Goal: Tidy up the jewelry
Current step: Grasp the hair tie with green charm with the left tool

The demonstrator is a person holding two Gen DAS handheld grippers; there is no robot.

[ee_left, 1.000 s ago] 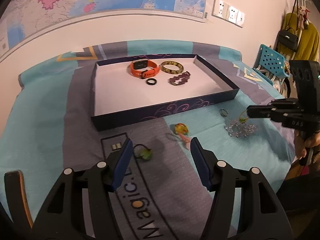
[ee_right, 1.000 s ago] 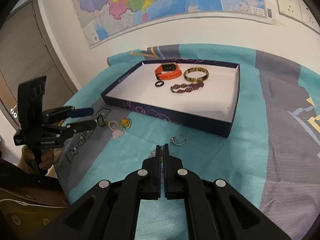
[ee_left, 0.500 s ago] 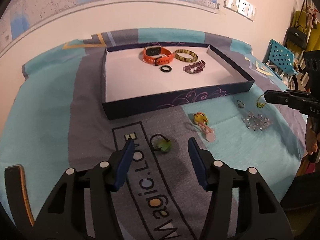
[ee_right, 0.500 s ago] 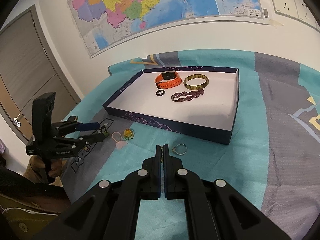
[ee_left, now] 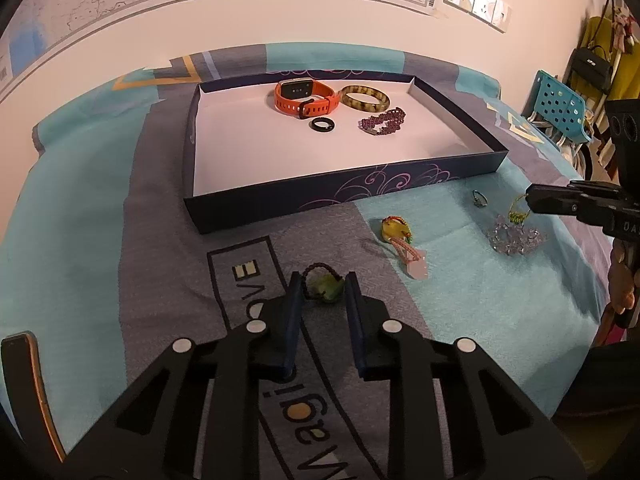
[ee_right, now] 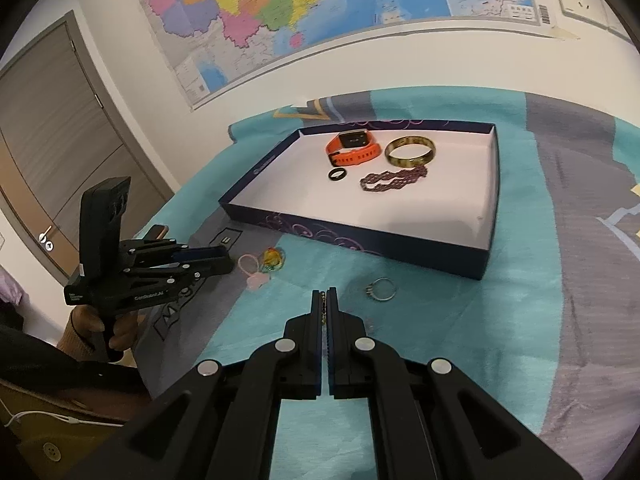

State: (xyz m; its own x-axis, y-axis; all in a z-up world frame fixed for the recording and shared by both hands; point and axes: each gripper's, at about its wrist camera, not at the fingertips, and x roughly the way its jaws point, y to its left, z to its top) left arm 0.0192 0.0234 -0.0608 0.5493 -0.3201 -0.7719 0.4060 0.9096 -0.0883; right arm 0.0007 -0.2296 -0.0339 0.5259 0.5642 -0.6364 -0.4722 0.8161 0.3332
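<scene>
Teal-and-grey blanket (ee_left: 80,208) below a wall map (ee_right: 280,12), noted as the working surface; whether bed or desk underneath, cannot tell. Found at its middle: shallow dark box (ee_left: 280,208), white inside, already holding an orange watch (ee_left: 306,96), a bangle (ee_left: 365,98), a black ring (ee_left: 322,125) and a purple bead bracelet (ee_left: 384,119), all grouped toward the far wall.

Left claw (ee_left: 323,292): just drawn in to a narrow gap, closed across a green charm (ee_left: 326,289) on a dark bead loop, pads seemingly touching both flanks. Charm on the blanket at the very fingertips, long axis roughly along the fingers, loop end pointing toward the box. Gripped across the short width, therefore. Box directly ahead of this claw, near wall closest.

Right claw (ee_right: 325,294): fully closed, pinching a yellow-green trinket (ee_left: 518,214) by its fine chain, off to the right of the box.

Judged next for the left: lift, carry forward over the near wall.
</scene>
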